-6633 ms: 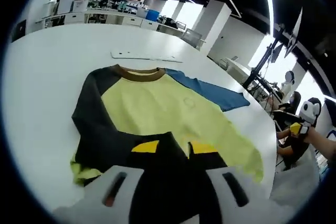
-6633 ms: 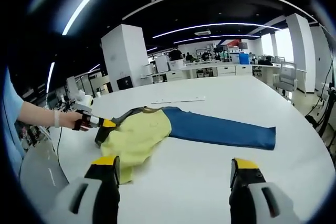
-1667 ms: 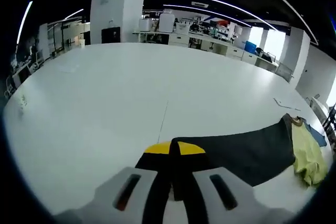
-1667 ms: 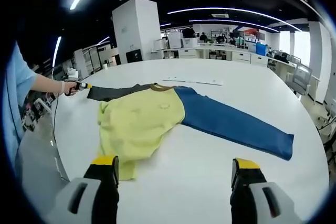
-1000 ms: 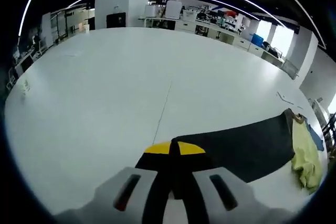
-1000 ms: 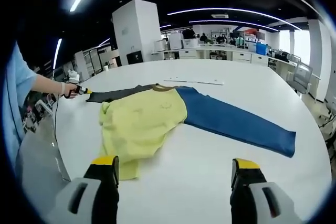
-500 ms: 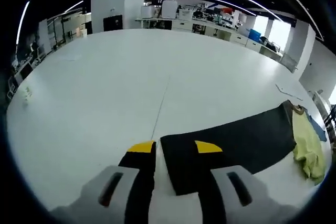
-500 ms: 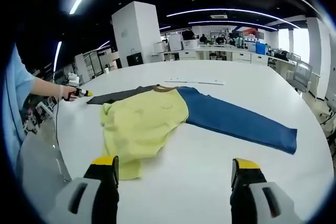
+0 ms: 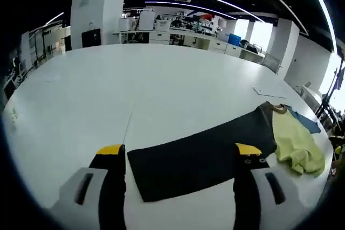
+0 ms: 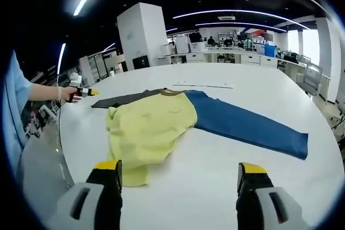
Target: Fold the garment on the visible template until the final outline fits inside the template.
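Left tool (image 9: pixel 177 157): jaws now wide apart, nothing between them. Half a second ago they were only part open astride the dark sleeve's cuff; a second ago they were clamped on it. So the sleeve (image 9: pixel 202 152) has been let go and lies flat and stretched out on the desk (image 9: pixel 161 84), its cuff end between and just ahead of the left jaws. In the right gripper view the left tool (image 10: pixel 86 92) sits just off the cuff, held in a person's hand (image 10: pixel 69 94).

Right tool (image 10: pixel 178 173): open, empty, hanging above the desk short of the shirt's hem. No change in it over the last seconds.

Shirt (image 10: pixel 151 127): lies on the desk, yellow body in the middle, brown collar toward the far side, dark sleeve (image 10: pixel 121 99) run out to one side, blue sleeve (image 10: pixel 248 125) run out to the other. The body is rumpled along the near edge and at the dark-sleeve side, with a fold of hem turned under.

Reading: the spreading step looks done on the dark-sleeve side; the garment is laid open, not yet folded. Likely next is smoothing the body or starting the sleeve folds inward.

Template: no outline on the desk that I can make out under the shirt. A thin white strip (image 10: pixel 202 85) lies beyond the collar; cannot tell what it is.

Containers: none on the desk.
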{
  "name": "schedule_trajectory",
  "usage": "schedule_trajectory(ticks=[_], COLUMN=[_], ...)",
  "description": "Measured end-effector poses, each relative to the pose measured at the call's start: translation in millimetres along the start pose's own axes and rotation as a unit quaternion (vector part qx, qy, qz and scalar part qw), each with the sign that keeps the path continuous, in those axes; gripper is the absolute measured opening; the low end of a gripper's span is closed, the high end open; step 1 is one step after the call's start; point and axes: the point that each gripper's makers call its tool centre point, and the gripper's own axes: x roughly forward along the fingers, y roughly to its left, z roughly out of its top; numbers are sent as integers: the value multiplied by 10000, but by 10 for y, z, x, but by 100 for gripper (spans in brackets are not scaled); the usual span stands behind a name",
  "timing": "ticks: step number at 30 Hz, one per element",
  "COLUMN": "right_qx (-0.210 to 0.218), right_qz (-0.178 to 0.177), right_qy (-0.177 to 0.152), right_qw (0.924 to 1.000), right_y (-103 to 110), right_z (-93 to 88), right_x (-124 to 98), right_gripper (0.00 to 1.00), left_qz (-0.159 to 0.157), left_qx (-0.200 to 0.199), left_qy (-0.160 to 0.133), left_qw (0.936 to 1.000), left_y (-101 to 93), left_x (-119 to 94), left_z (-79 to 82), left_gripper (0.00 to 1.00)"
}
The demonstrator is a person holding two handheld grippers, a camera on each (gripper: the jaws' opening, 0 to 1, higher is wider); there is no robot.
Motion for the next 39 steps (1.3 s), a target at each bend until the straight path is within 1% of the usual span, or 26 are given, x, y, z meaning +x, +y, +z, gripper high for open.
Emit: schedule_trajectory(ticks=[2,4,5,8,10,12,15,18,19,20,23,25,30,33,34,36,39], right_qx=[10,-7,-16,-18,-21,-45,-23,29,18,13,24,32,75,77,79,96,83], right_qz=[16,71,80,99,130,145,148,168,169,171,209,210,238,236,234,216,207], right_qy=[6,15,10,-9,-35,-46,-106,-149,-165,-166,-197,-215,-269,-289,-298,-330,-345], right_qw=[10000,10000,10000,9999,9999,9999,9998,9997,9997,9997,9996,9995,9993,9993,9993,9992,9992], right_y=[12,33,38,50,65,74,73,83,89,96,137,151,170,178,176,166,165], right_z=[-4,-4,-3,5,18,25,42,38,35,29,11,-4,-33,-40,-38,-32,-35], right_x=[-1,1,0,-4,-12,-25,-47,-59,-61,-64,-77,-84,-112,-147,-153,-176,-189], right_gripper=[88,88,88,88,88,88,89,88,88,88,88,88,87,87,87,87,86], left_qz=[-140,-268,-335,-531,-609,-823,-1003,-1181,-1253,-1363,-1498,-1644,-1860,-2016,-2034,-2117,-2253], left_qx=[111,102,74,149,171,184,345,381,408,439,520,540,614,726,754,836,1006], left_qy=[-52,-147,-149,-174,-167,-106,-15,71,64,125,146,144,146,183,195,239,303], left_qw=[9998,9995,9993,9983,9979,9964,9944,9923,9913,9896,9872,9848,9805,9766,9760,9735,9686], left_y=[-114,-217,-270,-413,-474,-577,-705,-837,-888,-959,-1103,-1249,-1507,-1681,-1699,-1787,-1982], left_x=[-50,-95,-116,-173,-200,-226,-275,-330,-349,-373,-422,-474,-554,-621,-628,-660,-746], left_z=[35,74,81,112,117,100,65,20,15,-10,-31,-44,-84,-139,-147,-179,-250], left_gripper=[84,85,86,88,91,95,99,99,99,99,99,99,98,98,98,97,95])
